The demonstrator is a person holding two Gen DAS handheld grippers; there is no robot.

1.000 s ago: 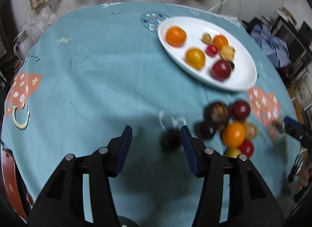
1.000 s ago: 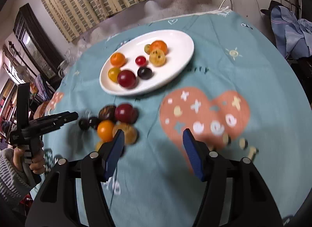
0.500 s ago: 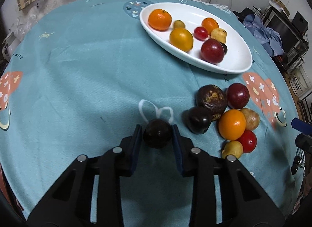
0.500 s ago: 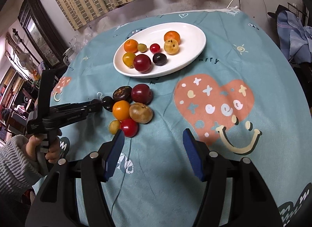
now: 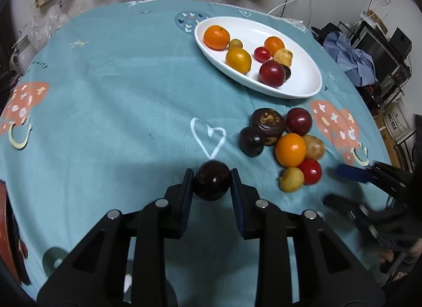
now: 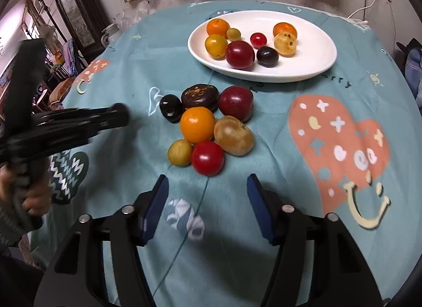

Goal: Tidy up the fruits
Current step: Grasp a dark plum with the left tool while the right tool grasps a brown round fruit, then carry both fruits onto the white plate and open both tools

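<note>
Plum [image 5: 211, 181], dark and glossy, sits clamped between left gripper [image 5: 211, 188] pads.

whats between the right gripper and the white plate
The loose fruit pile on the tablecloth lies between the open right gripper and the white plate, seen in the right wrist view.

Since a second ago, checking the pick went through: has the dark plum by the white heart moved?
Yes. The dark plum was on the cloth below the white heart; now the left gripper is shut on it, nearer than the heart's tip.
</note>
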